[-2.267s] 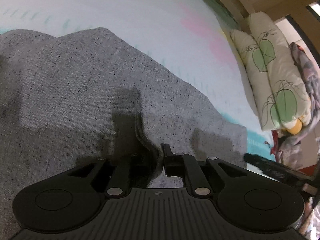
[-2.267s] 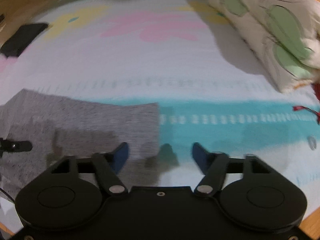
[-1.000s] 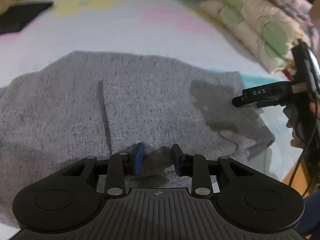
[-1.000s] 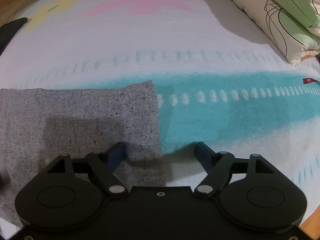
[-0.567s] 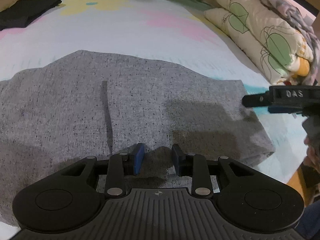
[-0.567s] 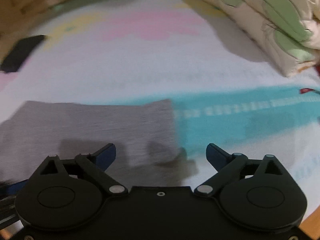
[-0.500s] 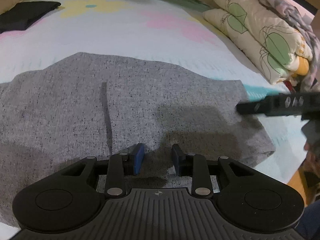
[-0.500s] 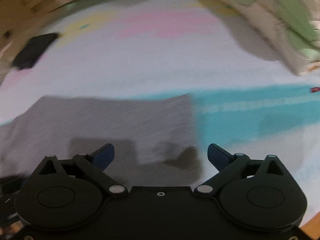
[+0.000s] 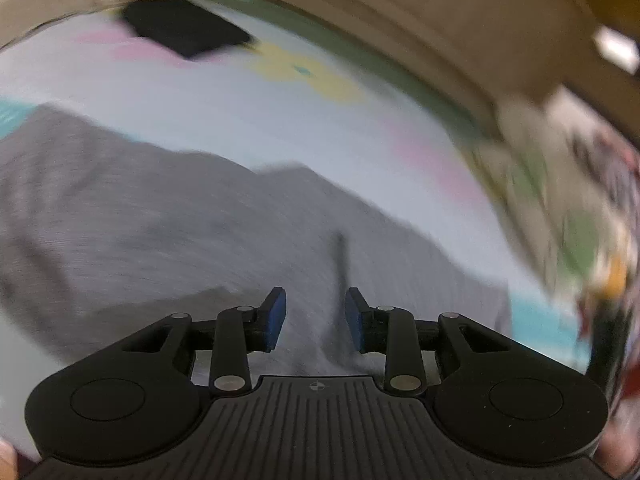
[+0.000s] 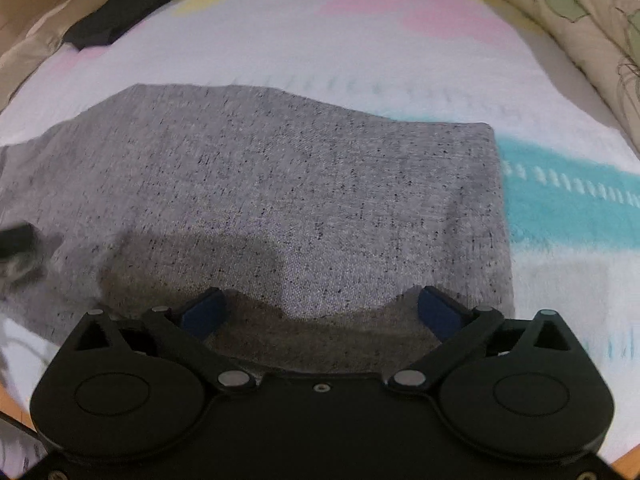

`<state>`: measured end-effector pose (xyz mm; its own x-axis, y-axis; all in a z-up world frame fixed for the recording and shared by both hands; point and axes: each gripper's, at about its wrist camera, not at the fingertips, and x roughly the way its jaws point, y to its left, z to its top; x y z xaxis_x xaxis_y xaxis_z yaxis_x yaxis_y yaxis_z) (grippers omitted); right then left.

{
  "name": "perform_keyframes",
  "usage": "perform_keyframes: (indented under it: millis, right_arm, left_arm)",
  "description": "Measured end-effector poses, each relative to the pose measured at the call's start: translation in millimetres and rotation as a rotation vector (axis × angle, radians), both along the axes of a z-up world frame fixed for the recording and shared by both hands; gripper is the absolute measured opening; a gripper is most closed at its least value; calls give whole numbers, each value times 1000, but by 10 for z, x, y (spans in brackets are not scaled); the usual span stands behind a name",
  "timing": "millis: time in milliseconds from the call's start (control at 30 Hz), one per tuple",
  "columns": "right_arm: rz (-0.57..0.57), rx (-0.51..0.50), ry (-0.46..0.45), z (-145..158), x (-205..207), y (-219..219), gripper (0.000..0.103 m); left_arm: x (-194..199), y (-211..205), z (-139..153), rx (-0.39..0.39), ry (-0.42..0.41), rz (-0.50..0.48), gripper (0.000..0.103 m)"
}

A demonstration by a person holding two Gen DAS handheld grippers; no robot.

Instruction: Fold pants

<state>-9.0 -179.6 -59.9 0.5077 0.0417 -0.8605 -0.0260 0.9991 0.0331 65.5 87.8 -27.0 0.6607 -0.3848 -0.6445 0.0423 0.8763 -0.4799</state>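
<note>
The grey speckled pants (image 10: 280, 200) lie flat and folded on the pastel bedsheet (image 10: 360, 40). In the blurred left wrist view the pants (image 9: 180, 240) fill the middle, with a dark seam line running away ahead of the fingers. My left gripper (image 9: 314, 318) is open by a narrow gap, empty, just above the cloth. My right gripper (image 10: 318, 312) is wide open and empty over the near edge of the pants, close to their right-hand edge. A dark blur at the left edge of the right wrist view may be the left gripper.
A black folded item (image 10: 116, 20) lies at the bed's far left, also in the left wrist view (image 9: 184, 32). Leaf-print pillows (image 10: 580, 32) lie along the right side. A wooden bed edge (image 10: 628, 460) shows at the near right.
The left gripper let go of the cloth earlier and has now swung fast to the left, blurring its view. The right gripper opened wider and moved left over the pants.
</note>
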Motion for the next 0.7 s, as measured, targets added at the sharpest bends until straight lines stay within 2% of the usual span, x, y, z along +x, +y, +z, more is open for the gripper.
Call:
perform_keyframes:
  millis: [33, 100, 133, 200, 367, 533, 633, 700]
  right_arm:
    - [-15, -4, -12, -6, -14, 14, 103]
    - [-45, -10, -36, -22, -42, 33, 103]
    - [-57, -13, -47, -28, -53, 41, 103]
    - [-79, -18, -68, -28, -134, 68, 103]
    - [-138, -27, -152, -90, -310, 148, 103]
    - [-171, -60, -193, -107, -450, 219, 103]
    - [-190, -53, -182, -73, -343, 182, 103]
    - [-194, -54, -180, -73, -322, 183, 103]
  left_arm:
    - [-25, 162, 3, -45, -3, 53, 40]
    - [-70, 463, 6, -126, -5, 137, 70]
    - [-106, 627, -4, -162, -2, 180, 73]
    - [-197, 869, -24, -189, -8, 262, 73]
    - [-399, 1262, -111, -183, -5, 378, 73]
    - [-459, 1417, -272, -152, 57, 414, 73]
    - [-411, 1451, -393, -179, 98, 402, 73]
    - [-363, 1469, -440, -188, 96, 407, 76]
